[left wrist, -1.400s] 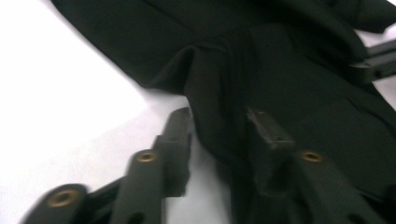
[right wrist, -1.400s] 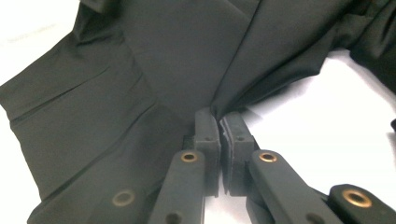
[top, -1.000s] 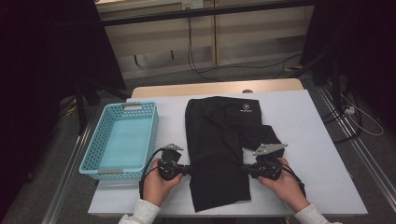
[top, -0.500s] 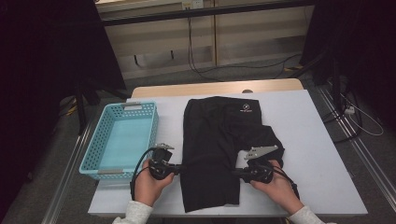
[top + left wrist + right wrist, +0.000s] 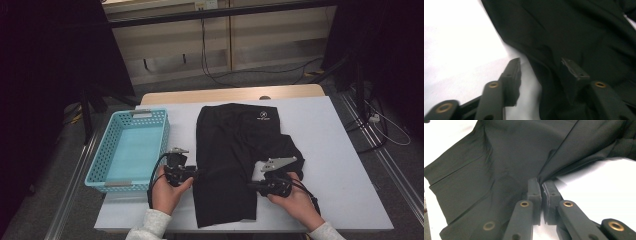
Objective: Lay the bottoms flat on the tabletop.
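Working from the near edge of the white worktop [image 5: 345,165], I have both tools at the lower hem of the black stretch-fabric shorts [image 5: 235,150], which lie flat along the middle of the worktop with the small white logo toward the far edge. My right gripper [image 5: 541,185] is pinched tight on a fold of the cloth at the hem's right side; in the right gripper view the fabric puckers into the closed jaws, so that corner is anchored. My left gripper [image 5: 541,67] has just been opening: its jaws stand apart, straddling the left edge of the shorts without pressing on it, one jaw over bare worktop and the other over cloth. I judge that the left side has been let go to sit flat while the right keeps tension, probably as part of smoothing or folding the garment.

Off to the left, just beside the shorts, sits the light blue plastic lattice basket [image 5: 100,167], close to my left hand [image 5: 167,192]; its near rim is the one thing I could clip if I swing that tool outward. My right hand [image 5: 295,200] has open worktop around it.
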`<state>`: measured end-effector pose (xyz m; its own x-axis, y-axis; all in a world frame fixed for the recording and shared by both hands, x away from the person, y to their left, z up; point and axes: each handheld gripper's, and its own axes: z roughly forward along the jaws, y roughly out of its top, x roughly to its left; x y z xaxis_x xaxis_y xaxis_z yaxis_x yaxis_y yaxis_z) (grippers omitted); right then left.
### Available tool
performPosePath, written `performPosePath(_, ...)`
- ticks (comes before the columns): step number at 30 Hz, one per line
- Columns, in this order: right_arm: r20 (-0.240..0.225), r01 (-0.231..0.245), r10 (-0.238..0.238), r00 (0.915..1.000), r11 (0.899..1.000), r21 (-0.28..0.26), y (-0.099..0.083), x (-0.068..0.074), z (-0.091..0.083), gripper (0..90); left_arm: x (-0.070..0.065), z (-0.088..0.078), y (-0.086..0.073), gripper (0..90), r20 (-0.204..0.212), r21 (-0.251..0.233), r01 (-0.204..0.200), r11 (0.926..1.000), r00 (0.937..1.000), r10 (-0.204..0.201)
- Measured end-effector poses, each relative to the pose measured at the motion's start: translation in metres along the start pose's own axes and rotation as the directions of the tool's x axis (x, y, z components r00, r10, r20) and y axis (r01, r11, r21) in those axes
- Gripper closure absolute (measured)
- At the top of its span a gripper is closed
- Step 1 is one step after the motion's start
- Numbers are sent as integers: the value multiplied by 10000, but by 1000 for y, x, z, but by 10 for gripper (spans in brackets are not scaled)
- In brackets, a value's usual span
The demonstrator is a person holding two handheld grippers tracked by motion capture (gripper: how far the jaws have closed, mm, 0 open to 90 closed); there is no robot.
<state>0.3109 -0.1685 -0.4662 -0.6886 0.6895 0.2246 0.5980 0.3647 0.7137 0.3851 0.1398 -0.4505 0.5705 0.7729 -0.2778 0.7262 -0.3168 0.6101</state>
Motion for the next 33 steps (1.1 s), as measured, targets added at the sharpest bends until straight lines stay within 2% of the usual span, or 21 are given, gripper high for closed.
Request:
performPosePath(3, 9, 16, -16, 10000, 10000, -16, 0, 0, 0, 858, -1, 1, 1, 703, -125, 151, -51, 9999, 9999, 52)
performPosePath(5, 6, -10, 10, 10000, 10000, -29, 0, 0, 0, 859, -2, 2, 0, 801, -67, 226, -21, 9997, 10000, 22)
performPosePath(8, 12, -27, 27, 10000, 10000, -37, 0, 0, 0, 859, -2, 2, 0, 855, 145, 313, 106, 9995, 9998, -111)
performPosePath(14, 15, -61, 61, 10000, 10000, -54, 0, 0, 1, 859, 1, -4, 2, 884, 8, 142, 193, 9997, 9998, -193)
performPosePath(18, -149, -177, 175, 9997, 9998, -111, 2, 2, 5, 859, 6, -11, 3, 886, -211, 7, 294, 9996, 9993, -294)
performPosePath(24, -243, 108, -108, 9996, 9999, -6, 7, 12, 11, 854, 9, -16, 3, 886, -485, -29, 242, 9997, 9985, -243)
performPosePath(26, -404, -75, 72, 9992, 10000, -59, 6, 12, 11, 855, 10, -18, 4, 886, -326, 41, 388, 9992, 9987, -386)
performPosePath(33, -463, 97, -97, 9989, 10000, -1, 5, 15, 10, 870, 9, -16, 2, 883, -430, 82, 215, 9997, 9989, -211)
